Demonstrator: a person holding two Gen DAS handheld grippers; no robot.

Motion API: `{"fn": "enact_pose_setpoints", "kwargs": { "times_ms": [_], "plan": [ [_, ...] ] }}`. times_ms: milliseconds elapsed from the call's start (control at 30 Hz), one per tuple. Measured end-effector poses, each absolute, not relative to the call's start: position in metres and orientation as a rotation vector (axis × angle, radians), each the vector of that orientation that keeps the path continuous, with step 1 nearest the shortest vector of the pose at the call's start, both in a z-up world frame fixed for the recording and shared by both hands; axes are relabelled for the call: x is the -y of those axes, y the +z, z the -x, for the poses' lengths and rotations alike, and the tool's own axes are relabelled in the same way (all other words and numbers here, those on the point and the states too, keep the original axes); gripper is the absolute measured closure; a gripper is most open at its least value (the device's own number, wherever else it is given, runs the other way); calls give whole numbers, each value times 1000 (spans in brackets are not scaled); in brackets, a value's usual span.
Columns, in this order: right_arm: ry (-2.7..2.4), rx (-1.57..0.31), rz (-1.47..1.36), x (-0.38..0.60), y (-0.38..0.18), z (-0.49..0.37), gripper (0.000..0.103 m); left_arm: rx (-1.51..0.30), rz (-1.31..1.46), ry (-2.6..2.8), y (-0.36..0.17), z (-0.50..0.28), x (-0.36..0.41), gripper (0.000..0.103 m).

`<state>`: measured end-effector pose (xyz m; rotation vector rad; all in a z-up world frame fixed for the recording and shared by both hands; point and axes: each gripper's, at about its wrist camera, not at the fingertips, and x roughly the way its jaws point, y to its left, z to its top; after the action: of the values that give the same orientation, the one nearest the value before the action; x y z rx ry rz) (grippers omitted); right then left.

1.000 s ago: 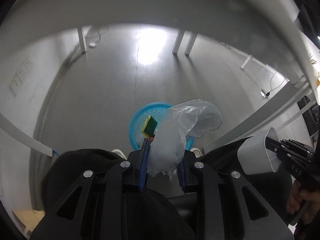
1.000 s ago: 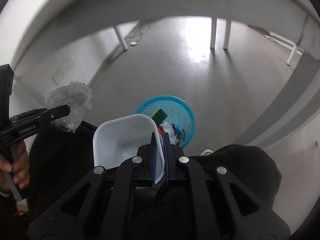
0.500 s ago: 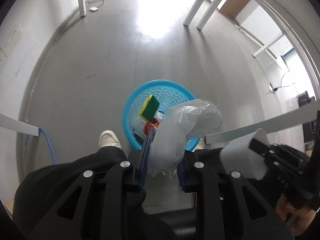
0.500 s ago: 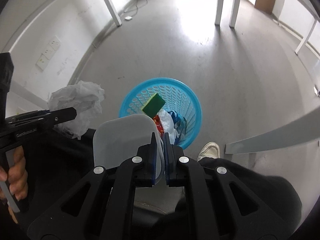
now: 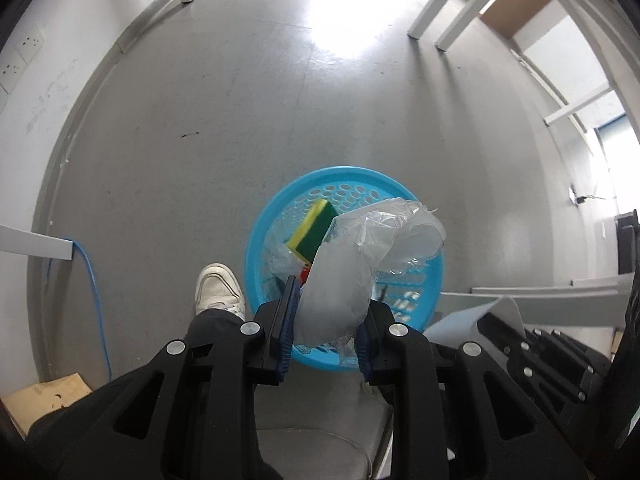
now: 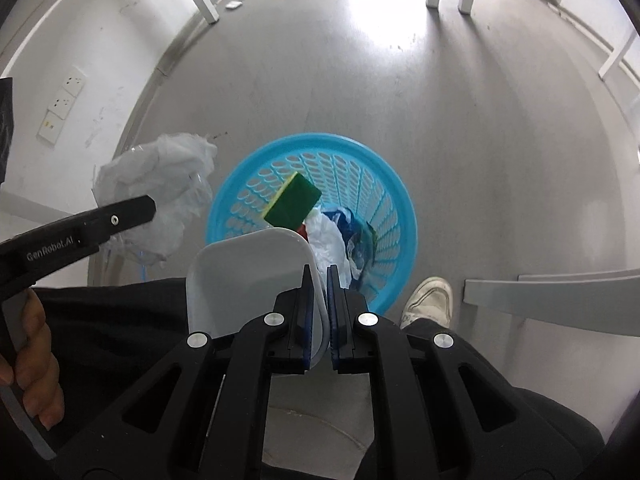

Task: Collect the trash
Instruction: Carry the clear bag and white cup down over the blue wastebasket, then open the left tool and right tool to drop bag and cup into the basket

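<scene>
basket now sits right below both tools instead of far down the floor — left gripper clamped on the plastic bag, right gripper pinching the white tub's wall — so dropping looks next.

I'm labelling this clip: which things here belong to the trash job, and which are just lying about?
Job: clear plastic bag in left gripper; white container in right gripper; blue basket; sponge.
About: blue cable; cardboard; wall sockets.
</scene>
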<state>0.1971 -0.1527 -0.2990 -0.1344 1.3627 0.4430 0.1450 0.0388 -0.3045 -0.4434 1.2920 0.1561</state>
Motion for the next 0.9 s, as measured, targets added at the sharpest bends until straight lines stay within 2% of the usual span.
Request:
{"fn": "enact_pose_setpoints", "kwargs": {
  "times_ms": [133,200,233,267,300,533,733,833,900],
  "plan": [
    [437,-1379,96,151,-310,-203,96,-1294,452,174,-309,-153,-39,76],
    [439,-1385,67,151,-312,-205,92,-1265,478,179,-308,-159,-43,60],
    [441,-1383,54,152,-312,-206,79,-1243,490,181,-305,-160,-46,48],
    [447,-1376,34,154,-311,-207,67,-1226,498,183,-304,-161,-47,49],
    [456,-1363,15,156,-309,-208,66,-1209,503,180,-300,-160,-49,49],
    [459,-1345,-3,160,-300,-203,66,-1213,522,161,-293,-142,-49,50],
    [447,-1279,62,165,-271,-184,66,-1212,542,145,-273,-116,-55,50],
    [481,-1270,51,173,-255,-172,65,-1197,476,111,-260,-101,-49,44],
    [489,-1259,62,177,-245,-163,61,-1186,418,101,-253,-96,-40,42]
  ]
}}
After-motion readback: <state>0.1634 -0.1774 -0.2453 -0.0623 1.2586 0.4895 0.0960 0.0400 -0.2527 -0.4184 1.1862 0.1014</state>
